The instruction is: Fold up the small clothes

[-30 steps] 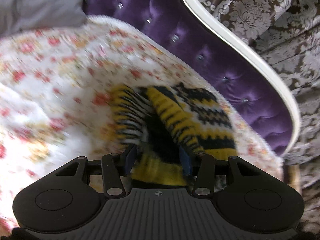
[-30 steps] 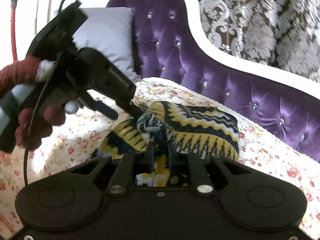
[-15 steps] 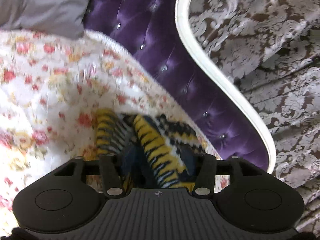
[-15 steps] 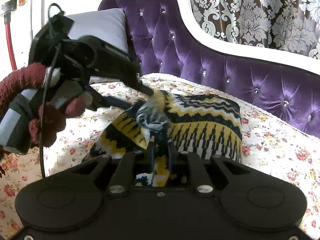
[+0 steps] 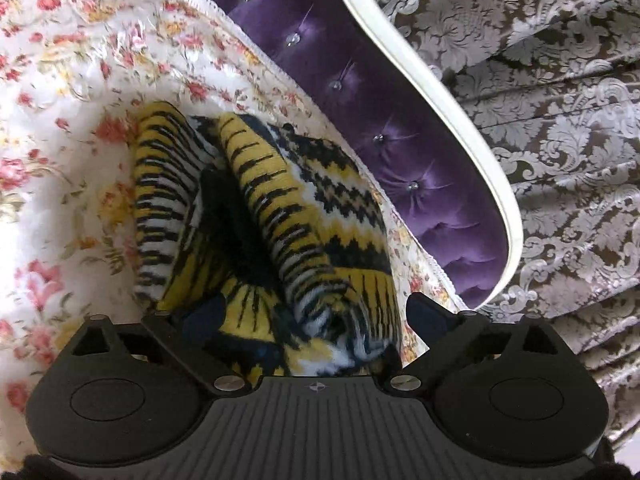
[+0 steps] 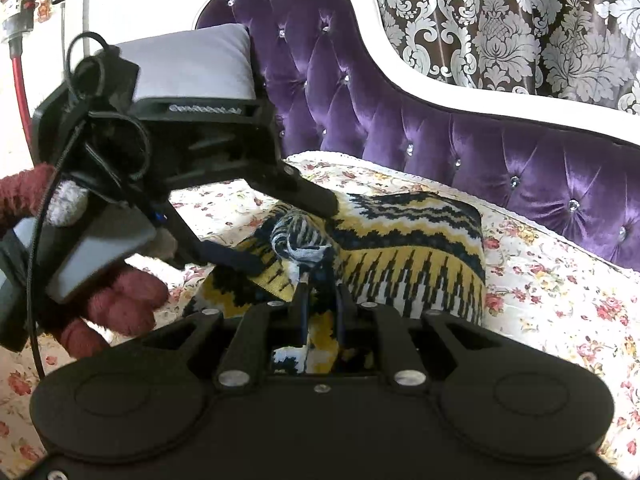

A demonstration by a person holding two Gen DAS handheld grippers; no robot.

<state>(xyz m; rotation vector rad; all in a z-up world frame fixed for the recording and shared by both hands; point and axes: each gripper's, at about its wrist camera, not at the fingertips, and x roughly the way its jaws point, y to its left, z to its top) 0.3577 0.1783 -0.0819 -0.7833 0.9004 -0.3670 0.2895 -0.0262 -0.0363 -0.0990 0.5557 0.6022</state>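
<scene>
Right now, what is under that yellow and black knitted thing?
The knitted garment lies on a flowery cover spread over the purple sofa. Where the garment rests, the cover is hidden, so anything beneath the folds cannot be seen.

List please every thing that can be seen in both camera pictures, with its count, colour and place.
knitted zigzag garment: one, yellow, black and white, bunched on the blanket.
floral blanket: one, white with red and yellow flowers, spread over the sofa seat.
tufted velvet sofa: one, purple with white frame, behind the blanket.
grey cushion: one, pale grey, against the sofa back at the left.
damask curtain: one, brown with silver pattern, behind the sofa.
red pipe: one, on the white wall, far left.
left gripper: one, black, jaws just opened wide, garment between them, not pressed.
right gripper: one, black, shut on a garment fold.
gloved hand: one, dark red, holding the left gripper.
</scene>
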